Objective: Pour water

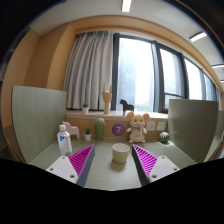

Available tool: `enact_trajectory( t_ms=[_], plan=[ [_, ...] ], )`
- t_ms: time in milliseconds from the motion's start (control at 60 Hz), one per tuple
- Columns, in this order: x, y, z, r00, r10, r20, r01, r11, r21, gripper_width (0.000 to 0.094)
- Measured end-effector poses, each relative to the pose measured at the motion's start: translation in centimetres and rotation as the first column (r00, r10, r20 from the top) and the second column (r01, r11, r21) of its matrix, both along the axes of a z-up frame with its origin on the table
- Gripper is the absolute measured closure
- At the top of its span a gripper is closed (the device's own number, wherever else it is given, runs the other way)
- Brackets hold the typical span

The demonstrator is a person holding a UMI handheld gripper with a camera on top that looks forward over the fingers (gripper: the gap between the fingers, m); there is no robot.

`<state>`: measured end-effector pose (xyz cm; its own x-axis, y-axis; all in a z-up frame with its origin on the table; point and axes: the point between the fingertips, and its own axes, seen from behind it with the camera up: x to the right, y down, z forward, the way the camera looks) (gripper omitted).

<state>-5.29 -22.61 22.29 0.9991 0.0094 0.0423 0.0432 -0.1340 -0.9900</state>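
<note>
A cream-coloured cup (120, 152) stands upright on the grey table (105, 172), just ahead of my fingers and centred between them. My gripper (114, 163) is open, its magenta pads (82, 160) spread wide at either side with nothing held. A clear plastic bottle with a blue label (65, 139) stands on the table to the left, beyond the left finger.
At the back of the table stand a plush toy (137, 127), a purple round thing (118, 129), a green cactus-like figure (99, 128) and a small dark item (87, 133). Grey partition panels (38, 115) wall both sides. A small green thing (165, 137) lies at the right.
</note>
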Motion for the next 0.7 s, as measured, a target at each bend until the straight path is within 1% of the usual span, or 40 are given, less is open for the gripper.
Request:
enact_trajectory(
  t_ms=[117, 133, 200, 300, 433, 533, 633, 700],
  plan=[
    [-1.1, 0.0, -2.6, 0.999, -0.007, 0.048, 0.008, 1.000, -0.022, 0.0183],
    [-2.2, 0.9, -4.2, 0.998, -0.009, 0.054, 0.010, 1.000, -0.021, 0.0184],
    [-4.6, 1.7, -7.0, 0.998, 0.005, 0.069, -0.002, 0.999, -0.042, 0.0182],
    [-9.4, 2.8, -10.7, 0.994, 0.070, 0.080, -0.064, 0.995, -0.078, 0.0179],
    [-15.9, 4.2, -14.3, 0.984, 0.168, 0.067, -0.161, 0.981, -0.105, 0.0179],
    [-19.4, 6.0, -15.3, 0.976, 0.211, 0.050, -0.205, 0.973, -0.104, 0.0177],
    [-21.7, 8.2, -15.0, 0.975, 0.223, 0.020, -0.221, 0.971, -0.089, 0.0177],
    [-22.4, 10.2, -14.2, 0.977, 0.211, -0.005, -0.211, 0.975, -0.069, 0.0176]
  ],
)
